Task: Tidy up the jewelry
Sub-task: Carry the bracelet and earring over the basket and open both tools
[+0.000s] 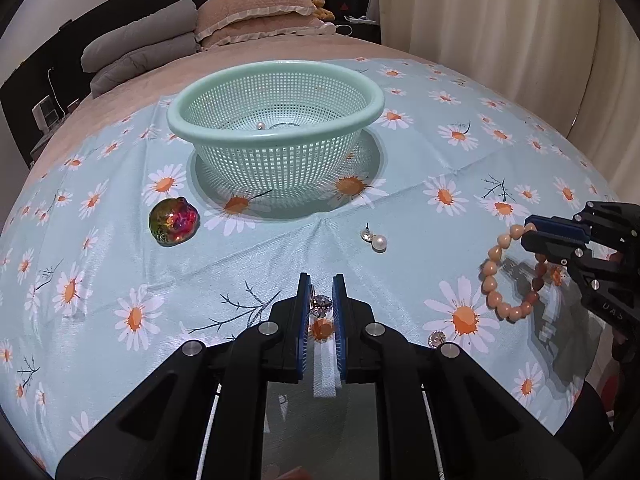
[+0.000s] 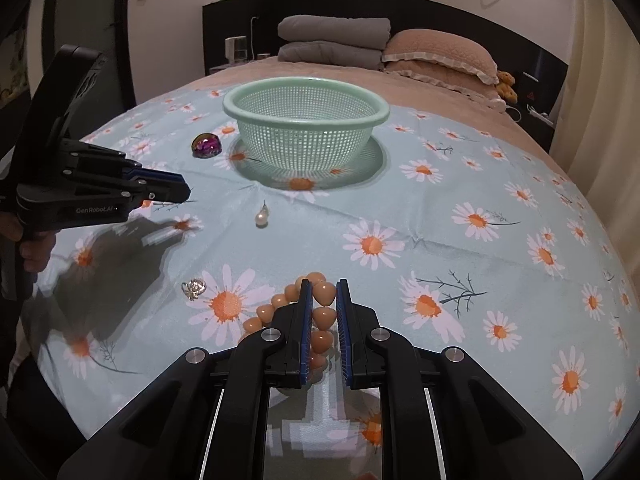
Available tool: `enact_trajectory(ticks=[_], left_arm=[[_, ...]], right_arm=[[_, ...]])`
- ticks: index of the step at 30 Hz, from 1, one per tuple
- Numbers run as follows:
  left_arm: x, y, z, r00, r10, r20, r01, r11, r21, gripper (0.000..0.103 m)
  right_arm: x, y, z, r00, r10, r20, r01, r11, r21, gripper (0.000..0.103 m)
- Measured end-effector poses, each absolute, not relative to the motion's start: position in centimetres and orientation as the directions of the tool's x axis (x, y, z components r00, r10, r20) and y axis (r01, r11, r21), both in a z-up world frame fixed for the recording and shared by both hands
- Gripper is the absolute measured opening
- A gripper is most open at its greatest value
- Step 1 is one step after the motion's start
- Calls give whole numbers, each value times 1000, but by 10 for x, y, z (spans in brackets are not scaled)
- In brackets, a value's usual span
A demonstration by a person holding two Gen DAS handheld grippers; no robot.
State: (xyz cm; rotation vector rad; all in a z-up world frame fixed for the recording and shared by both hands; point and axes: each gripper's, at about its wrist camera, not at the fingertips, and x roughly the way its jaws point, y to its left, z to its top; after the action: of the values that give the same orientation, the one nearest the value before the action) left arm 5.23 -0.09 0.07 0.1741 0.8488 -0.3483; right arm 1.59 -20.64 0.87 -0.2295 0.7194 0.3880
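My left gripper (image 1: 321, 298) is shut on a small silver crystal earring (image 1: 321, 305), held just above the daisy cloth. My right gripper (image 2: 323, 300) is shut on an orange heart-bead bracelet (image 2: 322, 312), whose loop hangs from the fingers in the left wrist view (image 1: 505, 280). A mint mesh basket (image 1: 276, 98) stands at the back centre with a pearl piece (image 1: 260, 125) inside. A pearl earring (image 1: 376, 240) lies on the cloth in front of the basket. An iridescent round gem (image 1: 174, 221) lies left of the basket. A second silver crystal earring (image 2: 193, 289) lies near the front.
The daisy-print cloth (image 1: 460, 152) covers a bed. Grey folded blankets (image 1: 140, 50) and pink pillows (image 1: 256, 14) lie behind the basket. Curtains (image 1: 500, 12) hang at the right. A dark headboard and nightstand items are at the far left.
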Motion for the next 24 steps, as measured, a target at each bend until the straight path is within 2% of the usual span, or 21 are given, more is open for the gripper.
enact_trajectory(ticks=[15, 19, 24], left_arm=[[61, 2, 34, 657, -181, -732, 360, 928, 94, 12], [68, -1, 48, 683, -168, -711, 362, 923, 130, 12], [81, -4, 69, 716, -187, -673, 376, 915, 145, 12]], right_arm=[[53, -210, 58, 768, 279, -576, -403, 910, -95, 11], [71, -210, 77, 758, 359, -544, -436, 900, -14, 11], [100, -201, 100, 765, 401, -504, -463, 886, 3, 11]])
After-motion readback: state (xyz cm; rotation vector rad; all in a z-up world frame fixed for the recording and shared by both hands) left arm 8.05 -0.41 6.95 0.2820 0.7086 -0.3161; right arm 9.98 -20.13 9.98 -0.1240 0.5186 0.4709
